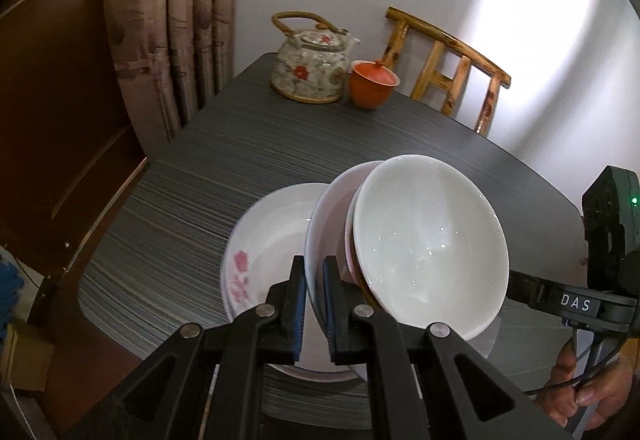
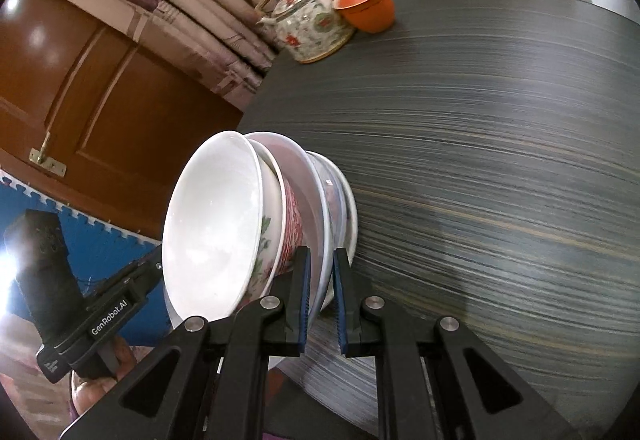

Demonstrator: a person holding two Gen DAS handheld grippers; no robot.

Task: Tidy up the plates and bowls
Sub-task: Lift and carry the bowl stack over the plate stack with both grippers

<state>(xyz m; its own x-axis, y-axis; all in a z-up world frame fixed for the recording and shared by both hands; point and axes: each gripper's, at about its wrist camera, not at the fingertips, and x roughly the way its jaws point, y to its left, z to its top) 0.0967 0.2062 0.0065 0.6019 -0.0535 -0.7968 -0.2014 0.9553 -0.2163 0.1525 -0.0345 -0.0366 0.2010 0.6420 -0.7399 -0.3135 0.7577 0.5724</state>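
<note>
A large white bowl (image 1: 428, 240) (image 2: 212, 224) is nested in a red-patterned bowl (image 2: 294, 224), and both sit in a white plate (image 1: 324, 215) (image 2: 308, 191). This stack is tilted above the dark table (image 1: 240, 159). My left gripper (image 1: 314, 264) is shut on the plate's near rim. From the opposite side, my right gripper (image 2: 321, 254) is shut on the same plate's rim. A plate with pink flowers (image 1: 260, 240) (image 2: 353, 215) lies just below and behind the stack. I cannot tell if it touches the stack.
At the table's far end stand a flowered teapot (image 1: 308, 71) and an orange lidded cup (image 1: 372, 83). A wooden chair (image 1: 448, 67) is behind them by the wall. A curtain and a brown door flank the table's left edge. A hand (image 1: 592, 388) holds the right tool.
</note>
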